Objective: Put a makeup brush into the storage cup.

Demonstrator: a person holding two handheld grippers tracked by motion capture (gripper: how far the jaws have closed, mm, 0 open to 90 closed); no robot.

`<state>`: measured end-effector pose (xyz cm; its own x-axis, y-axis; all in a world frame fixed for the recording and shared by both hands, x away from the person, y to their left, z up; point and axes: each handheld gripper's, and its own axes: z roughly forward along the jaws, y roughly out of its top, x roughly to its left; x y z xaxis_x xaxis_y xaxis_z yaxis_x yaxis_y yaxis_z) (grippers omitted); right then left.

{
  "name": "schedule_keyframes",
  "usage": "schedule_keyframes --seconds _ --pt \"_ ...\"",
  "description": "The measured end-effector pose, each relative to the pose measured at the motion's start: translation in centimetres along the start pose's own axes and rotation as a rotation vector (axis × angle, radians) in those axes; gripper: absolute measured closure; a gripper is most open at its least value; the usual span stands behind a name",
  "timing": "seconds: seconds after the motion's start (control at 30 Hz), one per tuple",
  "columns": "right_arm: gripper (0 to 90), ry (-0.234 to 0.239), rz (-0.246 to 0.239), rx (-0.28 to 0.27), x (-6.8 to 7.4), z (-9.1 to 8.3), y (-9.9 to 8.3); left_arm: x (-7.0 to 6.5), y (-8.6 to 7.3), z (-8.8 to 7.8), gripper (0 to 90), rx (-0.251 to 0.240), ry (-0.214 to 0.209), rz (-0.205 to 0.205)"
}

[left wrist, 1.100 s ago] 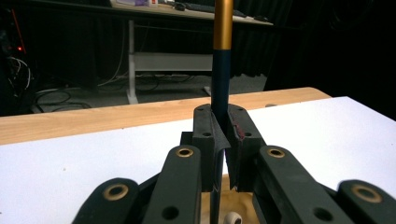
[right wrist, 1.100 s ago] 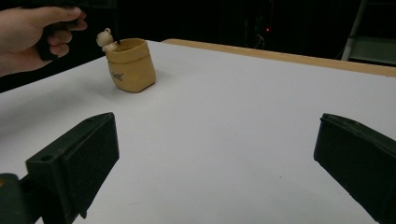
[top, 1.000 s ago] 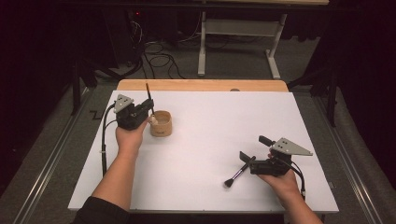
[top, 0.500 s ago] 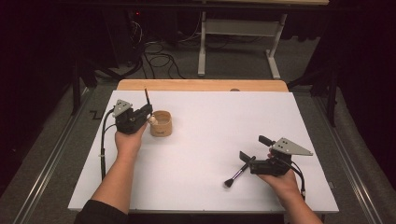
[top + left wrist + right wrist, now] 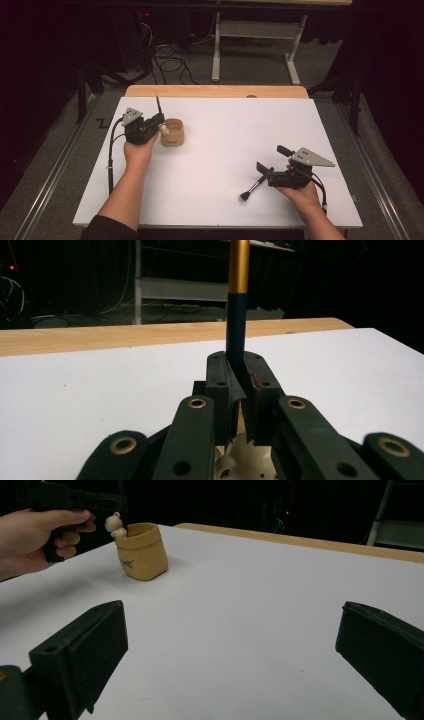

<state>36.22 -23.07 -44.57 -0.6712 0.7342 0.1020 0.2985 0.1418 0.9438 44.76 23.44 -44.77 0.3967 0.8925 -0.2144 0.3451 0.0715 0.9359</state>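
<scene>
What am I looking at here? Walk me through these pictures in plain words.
No machine here: a person sits at a white table and holds a hand-held tool with a two-jaw claw in each hand. The high view is taken from above the person's side, with the forearms coming in from the bottom. The other two views come from small cameras that ride on each tool and look out along its black jaws.

The left claw is shut on a brush with a dark blue and gold handle that stands upright. Beside it is a small tan pot with a little figure at its rim. The right claw is open with nothing between the jaws; a second brush lies on the table next to it.
</scene>
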Motion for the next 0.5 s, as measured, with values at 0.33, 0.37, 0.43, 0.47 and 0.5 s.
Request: schedule_keyframes --seconds 0.33,0.37,0.43,0.47,0.5 --pt "1.1 0.000 -0.001 0.002 0.04 0.01 -0.02 0.06 0.17 -0.10 80.8 -0.013 -0.002 -0.015" --pt "1.1 0.002 -0.002 0.001 0.02 0.02 -0.02 0.05 0.20 -0.13 77.0 -0.019 -0.005 -0.018" --pt "1.1 -0.003 -0.001 0.004 0.03 0.02 -0.02 -0.08 0.29 -0.13 63.0 -0.029 0.017 -0.013" --pt "1.1 -0.003 0.004 0.005 0.06 0.02 -0.03 -0.08 0.33 -0.15 56.4 -0.030 0.019 -0.015" --pt "1.1 -0.003 0.001 0.004 0.05 0.03 -0.03 -0.08 0.36 -0.14 55.6 -0.034 0.012 -0.025"
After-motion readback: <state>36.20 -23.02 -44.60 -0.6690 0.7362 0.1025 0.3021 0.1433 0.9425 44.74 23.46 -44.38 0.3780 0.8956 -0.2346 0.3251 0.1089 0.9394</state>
